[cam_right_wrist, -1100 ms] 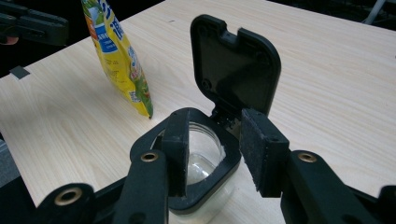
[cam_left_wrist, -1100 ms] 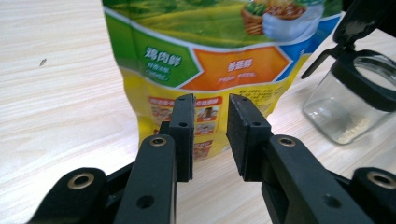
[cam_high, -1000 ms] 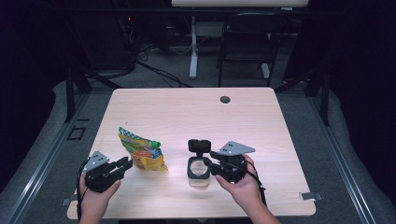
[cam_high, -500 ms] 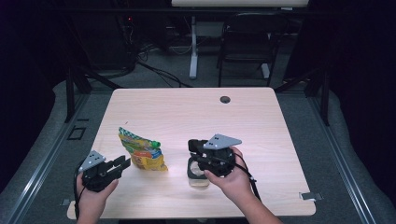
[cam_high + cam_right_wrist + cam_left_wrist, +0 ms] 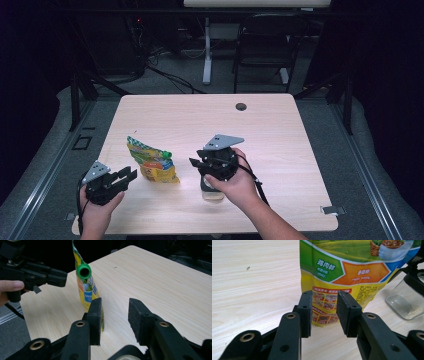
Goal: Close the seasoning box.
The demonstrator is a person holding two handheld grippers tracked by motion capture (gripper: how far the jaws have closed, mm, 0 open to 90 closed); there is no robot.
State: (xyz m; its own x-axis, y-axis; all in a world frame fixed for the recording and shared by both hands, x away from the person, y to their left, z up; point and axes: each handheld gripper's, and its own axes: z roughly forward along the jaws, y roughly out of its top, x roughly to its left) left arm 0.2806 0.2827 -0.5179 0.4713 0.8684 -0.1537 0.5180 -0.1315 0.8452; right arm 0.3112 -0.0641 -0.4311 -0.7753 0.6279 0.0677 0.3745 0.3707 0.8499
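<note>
Now the right gripper (image 5: 196, 163) has swung toward the pouch (image 5: 152, 163).

The table (image 5: 280, 135) has a light wood-grain top with a smooth, matt finish. The pouch (image 5: 352, 272) is glossy printed plastic film in yellow, green and orange, and its green spout (image 5: 84, 271) is smooth moulded plastic. The jar (image 5: 405, 302) is clear, shiny glass or plastic; which of the two cannot be told. The left gripper (image 5: 324, 315) and the right gripper (image 5: 115, 320) have matt black plastic jaws faced with rough, foam-like black pads (image 5: 345, 312), fixed with bright metal rivets. The plate (image 5: 222, 141) on the right gripper is flat, matt grey.
</note>
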